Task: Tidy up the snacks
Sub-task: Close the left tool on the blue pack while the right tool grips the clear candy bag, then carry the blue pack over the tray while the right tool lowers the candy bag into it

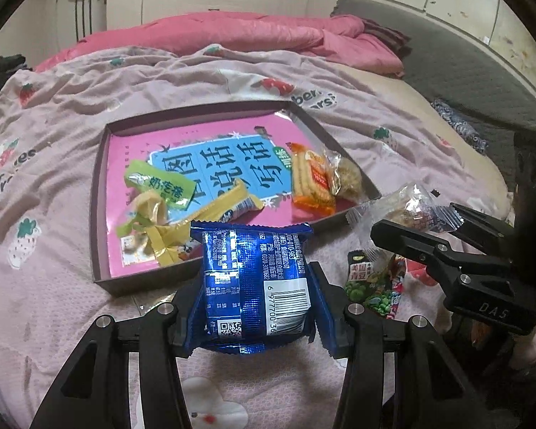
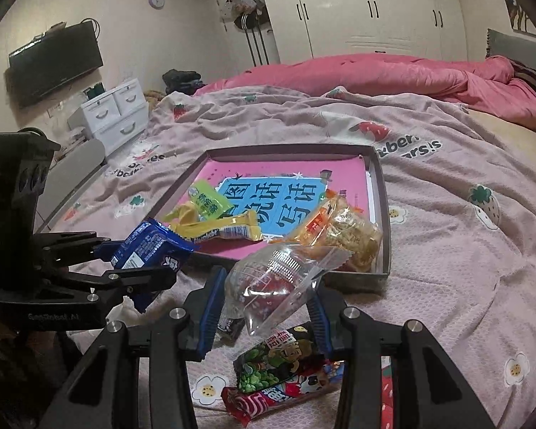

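Observation:
My left gripper [image 1: 255, 307] is shut on a blue foil snack packet [image 1: 255, 282], held above the bedspread just in front of the shallow box [image 1: 100, 193]. From the right wrist view the same blue packet [image 2: 150, 246] shows at the left in that gripper [image 2: 143, 268]. My right gripper [image 2: 264, 307] is shut on a clear-wrapped snack [image 2: 271, 279], lifted near the box's front edge [image 2: 357, 279]; it shows as the clear packet [image 1: 411, 211] at the right. The box holds a pink book [image 1: 203, 164] with yellow, green and orange snacks on it.
A green pea packet [image 2: 278, 361] and a red packet [image 2: 268, 397] lie on the bedspread below my right gripper. A pink quilt [image 2: 375, 75] is heaped at the far side of the bed. White drawers [image 2: 110, 114] and a wall screen [image 2: 53, 64] stand at the left.

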The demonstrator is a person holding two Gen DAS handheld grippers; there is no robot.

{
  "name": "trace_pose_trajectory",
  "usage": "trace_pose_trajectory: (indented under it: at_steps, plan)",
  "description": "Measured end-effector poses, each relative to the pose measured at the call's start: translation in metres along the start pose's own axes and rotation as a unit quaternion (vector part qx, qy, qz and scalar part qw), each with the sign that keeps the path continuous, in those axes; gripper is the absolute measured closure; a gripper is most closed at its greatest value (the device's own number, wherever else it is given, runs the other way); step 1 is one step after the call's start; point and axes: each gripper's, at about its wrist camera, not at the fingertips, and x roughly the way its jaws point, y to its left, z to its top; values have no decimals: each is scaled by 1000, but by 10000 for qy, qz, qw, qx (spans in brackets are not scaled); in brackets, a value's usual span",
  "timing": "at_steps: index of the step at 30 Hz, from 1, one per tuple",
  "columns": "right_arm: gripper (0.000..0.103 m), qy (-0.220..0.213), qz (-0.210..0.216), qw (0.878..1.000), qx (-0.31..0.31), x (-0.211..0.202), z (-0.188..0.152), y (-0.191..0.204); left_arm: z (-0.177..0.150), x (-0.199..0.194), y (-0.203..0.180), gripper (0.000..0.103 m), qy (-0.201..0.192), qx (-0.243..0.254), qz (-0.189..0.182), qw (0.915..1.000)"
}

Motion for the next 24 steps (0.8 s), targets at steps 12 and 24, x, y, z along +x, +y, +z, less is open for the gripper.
trace_pose_trajectory:
  at_steps: [12,24]
  plan:
    - [59,-214,12,9998,29,-9,13,6,9,-13,11,51,-265,-154,85,9995]
    - [59,-483,-69,9988,-59,-15,27,14,21,-29,29,51,-668,-297,266,9970]
